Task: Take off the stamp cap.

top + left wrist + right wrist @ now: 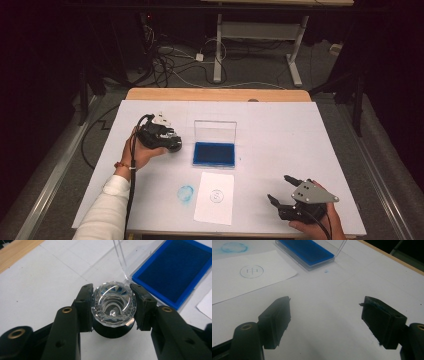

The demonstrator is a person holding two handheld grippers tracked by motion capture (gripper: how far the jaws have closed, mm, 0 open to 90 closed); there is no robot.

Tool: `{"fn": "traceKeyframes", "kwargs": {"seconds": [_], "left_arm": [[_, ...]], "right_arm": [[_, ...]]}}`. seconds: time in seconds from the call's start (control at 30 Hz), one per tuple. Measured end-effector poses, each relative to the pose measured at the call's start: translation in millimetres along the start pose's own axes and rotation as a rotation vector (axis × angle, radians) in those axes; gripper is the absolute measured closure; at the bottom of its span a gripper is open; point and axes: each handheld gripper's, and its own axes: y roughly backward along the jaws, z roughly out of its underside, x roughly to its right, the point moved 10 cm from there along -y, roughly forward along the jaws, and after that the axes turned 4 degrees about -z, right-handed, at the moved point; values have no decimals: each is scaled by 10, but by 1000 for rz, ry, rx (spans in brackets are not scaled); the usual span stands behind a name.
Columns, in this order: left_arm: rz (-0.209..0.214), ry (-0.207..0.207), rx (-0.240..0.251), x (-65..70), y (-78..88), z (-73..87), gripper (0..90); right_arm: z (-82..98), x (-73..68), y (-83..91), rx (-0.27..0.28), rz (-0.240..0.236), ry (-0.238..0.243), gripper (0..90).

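Note:
My left gripper (169, 142) is shut on a stamp (113, 306) with a clear faceted knob and a black round base; its jaws press the knob from both sides. It hangs just left of the blue ink pad (214, 154), whose clear lid (215, 131) stands open behind it. A white paper slip (215, 197) bearing a round blue stamped mark (251, 271) lies in front of the pad. My right gripper (278, 188) rests open near the front right of the table, with nothing between its fingers (275, 320).
A smeared blue ring (185, 194) marks the white table cover (280, 130) left of the slip. A wooden table edge (215, 94) runs along the back. Beyond it are cables and desk legs on the floor.

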Motion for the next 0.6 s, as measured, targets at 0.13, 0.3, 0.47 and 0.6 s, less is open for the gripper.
{"fn": "traceKeyframes", "kwargs": {"seconds": [0.13, 0.3, 0.47, 0.6], "left_arm": [[-2, -22, 24, 102, 82, 14, 550], [8, -64, 55, 281, 175, 25, 550], [18, -95, 101, 458, 276, 0, 550], [30, -104, 131, 582, 332, -7, 550]], "right_arm": [[-7, -21, -8, 0, -10, 5, 231], [-2, -29, -15, -4, -12, 8, 231], [2, -35, -18, -6, -14, 9, 231], [-1, -42, -19, -6, -17, 9, 231]]}}
